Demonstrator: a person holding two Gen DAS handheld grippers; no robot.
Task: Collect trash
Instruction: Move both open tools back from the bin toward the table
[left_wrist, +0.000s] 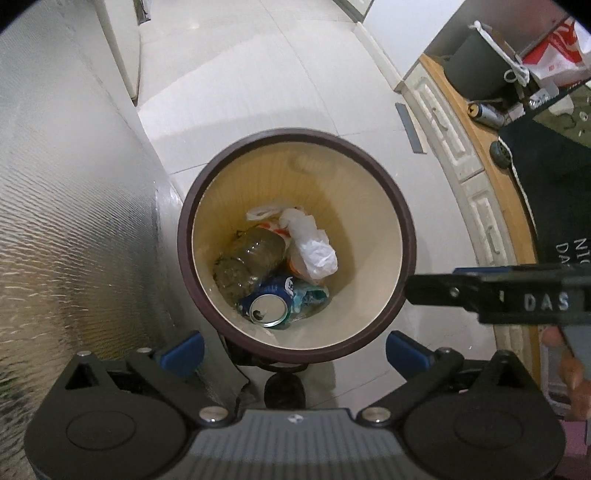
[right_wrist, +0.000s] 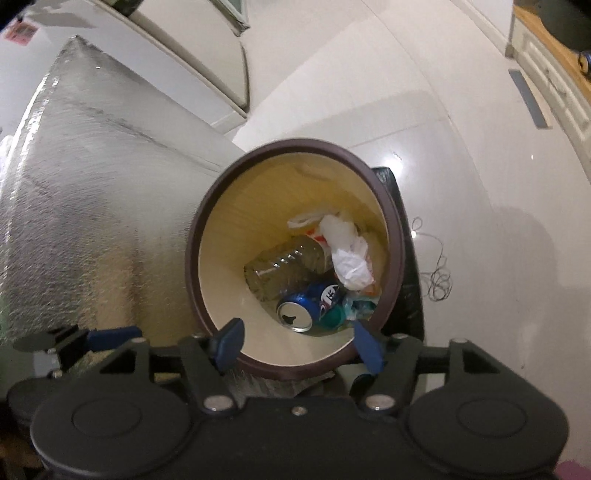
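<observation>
A round bin with a dark brown rim (left_wrist: 295, 134) and a cream inside stands on the floor right below both grippers. At its bottom lie a clear plastic bottle (left_wrist: 251, 258), a white plastic bag (left_wrist: 314, 247), a blue drink can (left_wrist: 267, 306) and a teal wrapper (left_wrist: 314, 295). My left gripper (left_wrist: 295, 352) hangs open over the bin's near rim, nothing between its blue pads. My right gripper (right_wrist: 299, 347) is open too, with empty pads over the near rim (right_wrist: 306, 143). The can (right_wrist: 299, 314) and the bottle (right_wrist: 284, 269) show there as well.
A tall box wrapped in silver foil (left_wrist: 74, 221) touches the bin on the left. A white cabinet with a wooden top (left_wrist: 476, 122) curves along the right, holding a dark pot, batteries and a black cloth. A black bag (right_wrist: 406, 258) and a loose wire (right_wrist: 437, 273) lie beside the bin.
</observation>
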